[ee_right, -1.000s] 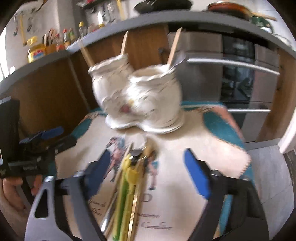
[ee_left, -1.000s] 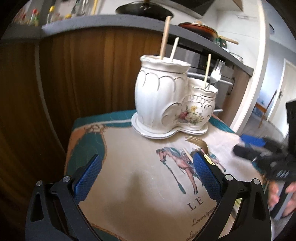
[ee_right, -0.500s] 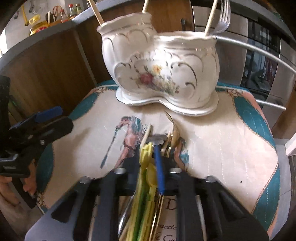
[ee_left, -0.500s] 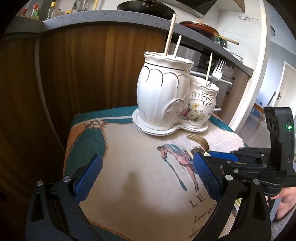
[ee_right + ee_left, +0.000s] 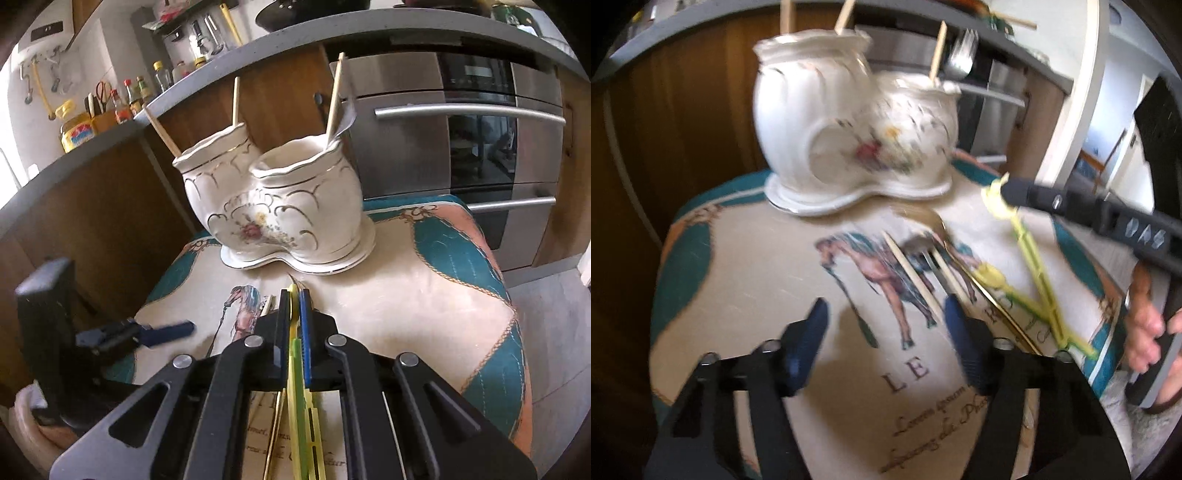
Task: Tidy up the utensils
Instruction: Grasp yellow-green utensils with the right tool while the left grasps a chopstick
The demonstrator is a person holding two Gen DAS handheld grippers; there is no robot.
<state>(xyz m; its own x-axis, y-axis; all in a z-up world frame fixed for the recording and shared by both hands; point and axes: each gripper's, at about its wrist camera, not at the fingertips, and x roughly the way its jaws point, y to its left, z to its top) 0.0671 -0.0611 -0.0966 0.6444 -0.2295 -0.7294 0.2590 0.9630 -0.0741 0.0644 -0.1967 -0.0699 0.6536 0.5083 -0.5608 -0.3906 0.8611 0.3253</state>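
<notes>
A: Your right gripper (image 5: 294, 295) has its two fingers pinched onto the yellow plastic utensil (image 5: 1030, 254), gripping it near its head end. It hangs lifted at a slant above the printed cloth (image 5: 757, 280), handle end low toward the cloth's near edge.

B: And your left gripper (image 5: 884, 321)? Blue pads spread wide, nothing between them, hovering low over the horse picture.

A: Right. Just ahead of its right finger lie the loose pieces: a wooden stick (image 5: 910, 273), a gold fork (image 5: 936, 225), a grey metal utensil (image 5: 923, 251), a second yellow piece (image 5: 991, 277), bunched close together on the cloth.

B: The white ceramic holder (image 5: 280, 206) stands at the far side of the cloth, upright on its base. Two sticks in its left cup; a stick and a silver fork (image 5: 960, 59) in the right cup.

A: Your left-wrist view is blurred, so the finer contacts in that pile, you can't tell.
</notes>
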